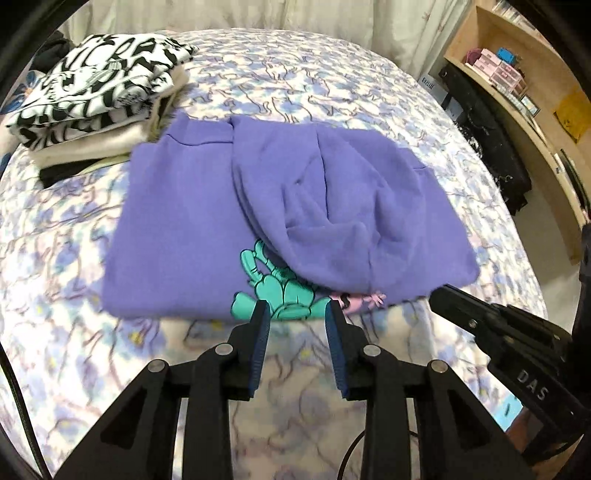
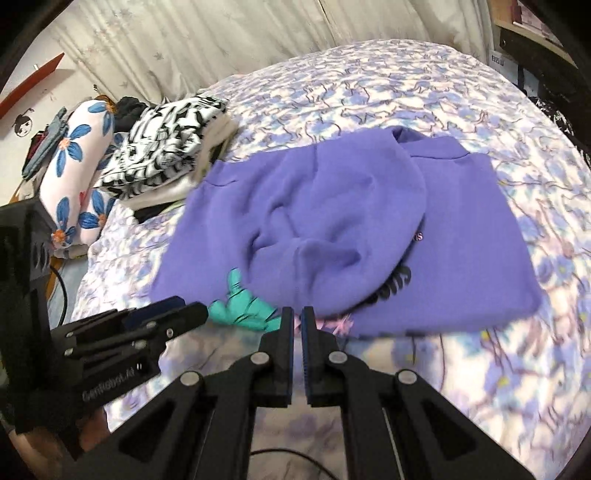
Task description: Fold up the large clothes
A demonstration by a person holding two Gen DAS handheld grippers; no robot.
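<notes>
Left wrist view had the left gripper [image 1: 297, 308] poised over the near hem of the purple sweatshirt [image 1: 184, 221], its jaws spread wide with nothing between them. Just to its right, the right gripper [image 2: 297, 315] hung at the same hem, its blue-padded fingers [image 2: 290, 350] drawn almost together with only a thin slit between them and, as far as could be seen, no cloth caught there.

That sweatshirt lay partly folded in the middle of the bed [image 1: 314, 85], its hood [image 2: 332, 221] flopped down over the body and a teal print [image 1: 273, 280] peeking out at the near edge. A floral blue and lilac bedspread [image 2: 369, 85] covered the whole surface.

At the far left of the bed sat a pile of folded clothes [image 1: 92, 92], topped by a black-and-white patterned piece and touching the sweatshirt's far left corner. A flowered bolster [image 2: 77, 162] rested beyond the pile, against pale curtains [image 2: 221, 33]. Wooden shelving [image 1: 517, 74] stood off the bed's right side, with dark items [image 1: 491, 147] between it and the mattress.

Bare bedspread lay open in front of the hem, to the sweatshirt's right and behind it.
</notes>
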